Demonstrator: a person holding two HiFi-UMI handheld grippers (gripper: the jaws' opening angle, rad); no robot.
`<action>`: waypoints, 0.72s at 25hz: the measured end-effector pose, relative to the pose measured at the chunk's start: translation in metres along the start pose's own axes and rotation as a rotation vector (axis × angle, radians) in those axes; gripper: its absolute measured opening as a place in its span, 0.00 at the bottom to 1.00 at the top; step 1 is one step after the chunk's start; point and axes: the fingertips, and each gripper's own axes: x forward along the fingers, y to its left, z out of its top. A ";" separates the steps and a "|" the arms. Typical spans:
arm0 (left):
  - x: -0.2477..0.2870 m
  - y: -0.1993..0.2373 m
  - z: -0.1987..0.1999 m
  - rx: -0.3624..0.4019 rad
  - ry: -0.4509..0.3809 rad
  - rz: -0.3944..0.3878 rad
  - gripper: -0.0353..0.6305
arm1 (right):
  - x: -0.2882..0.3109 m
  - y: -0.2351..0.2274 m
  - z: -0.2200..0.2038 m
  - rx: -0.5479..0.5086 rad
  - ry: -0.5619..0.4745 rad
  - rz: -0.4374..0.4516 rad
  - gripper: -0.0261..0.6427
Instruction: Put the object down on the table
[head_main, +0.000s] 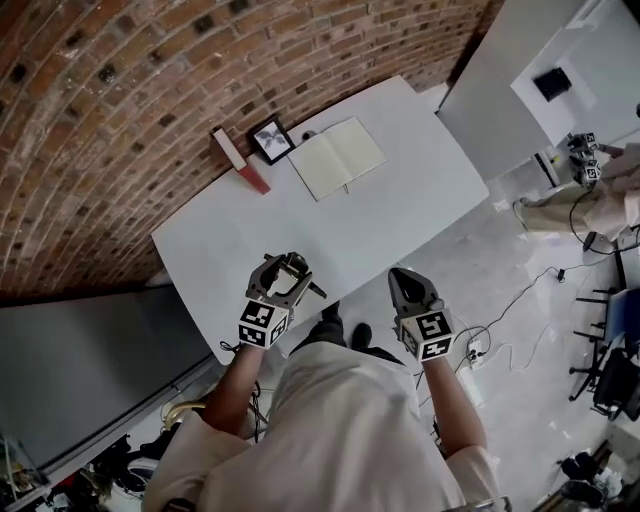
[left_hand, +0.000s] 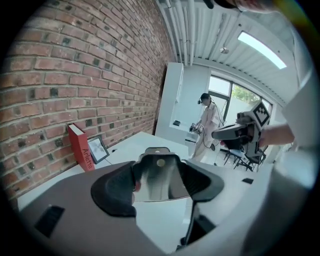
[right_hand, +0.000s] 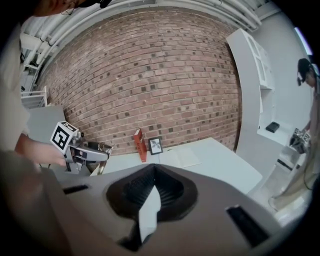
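My left gripper (head_main: 283, 272) has its fingers spread wide and pressed against both sides of a shiny metal object (left_hand: 159, 175), which has a rivet near its dark top edge. I hold it over the near edge of the white worktop (head_main: 400, 210), at about 11 o'clock from my body. In the left gripper view the pale surface shows below the object's lower rim, so it looks lifted rather than resting. My right gripper (head_main: 402, 282) sits at about 1 o'clock, just beside the near edge and well apart from the left. Its fingers are drawn together with nothing between them. Toward 12 o'clock, at the far side against the brick wall, an open notebook (head_main: 337, 158) lies flat. Just beside it at its 10 o'clock is a small picture frame (head_main: 271, 140), then a red book (head_main: 243, 165). Another person (left_hand: 206, 125) stands off the worktop at about 2 o'clock.
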 end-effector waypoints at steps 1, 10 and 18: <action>0.008 0.005 -0.004 0.015 0.018 -0.013 0.47 | 0.005 0.000 -0.002 0.012 0.008 -0.010 0.04; 0.081 0.042 -0.040 0.121 0.166 -0.125 0.47 | 0.050 -0.009 -0.016 0.070 0.060 -0.080 0.04; 0.135 0.062 -0.069 0.194 0.249 -0.192 0.47 | 0.076 -0.013 -0.039 0.113 0.118 -0.113 0.04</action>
